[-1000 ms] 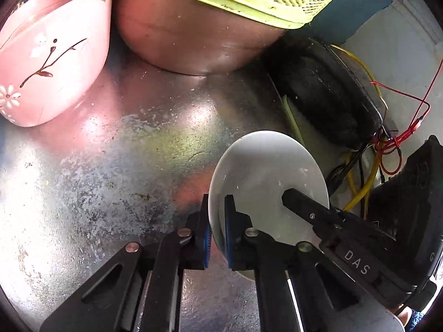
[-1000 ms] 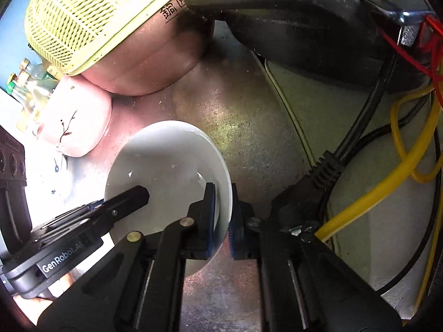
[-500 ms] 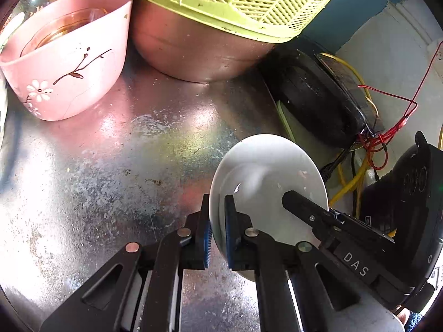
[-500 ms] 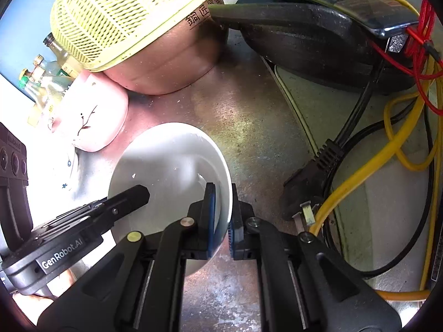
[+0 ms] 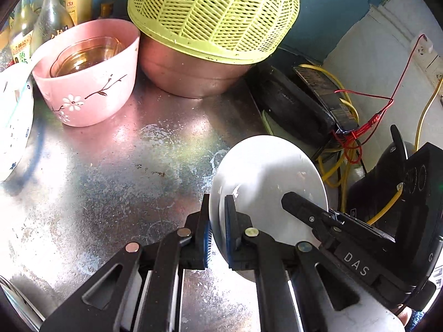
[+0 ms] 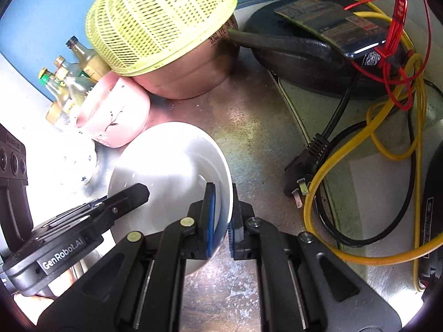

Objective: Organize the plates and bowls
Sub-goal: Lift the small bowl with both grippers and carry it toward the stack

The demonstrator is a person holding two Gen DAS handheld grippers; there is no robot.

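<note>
1. Two grippers on one white bowl point(image 5: 265, 182), clamped from opposite sides of its rim.
2. Left gripper point(image 5: 216, 229): blue-padded fingers point(image 5: 229, 221) pressed onto the bowl's left rim, one inside the wall, one outside.
3. Right gripper point(image 6: 221, 215): fingers point(image 6: 210, 215) pinching the right rim the same way, inner pad against the glossy interior.
4. Bowl tilted between the two, over the near part of the mottled metal countertop point(image 5: 116, 182); contact with the surface cannot be told.
5. Further back on the countertop, toward its left rear: pink bowl point(image 5: 88, 88) with a branch-and-flower print, a clear glass dish point(image 5: 83, 55) nested inside.
6. Just right of the pink bowl, touching or nearly so: copper-coloured metal basin point(image 5: 193, 74), capped by an upturned yellow-green plastic basket point(image 5: 213, 13).
7. At the left edge: white bowl with small blue flowers point(image 5: 13, 130), only partly in view.
8. Behind the pink bowl, against the blue wall: several glass bottles point(image 5: 52, 13).
9. Beyond the countertop's right edge: black pan point(image 6: 304, 52) with a dark flat device point(image 6: 332, 27) lying across it, plus tangled yellow cable point(image 6: 360, 144), red wire point(image 6: 398, 27) and a black plug point(image 6: 307, 163).
10. Each gripper visible in the other's wrist view, reaching in from the side.
</note>
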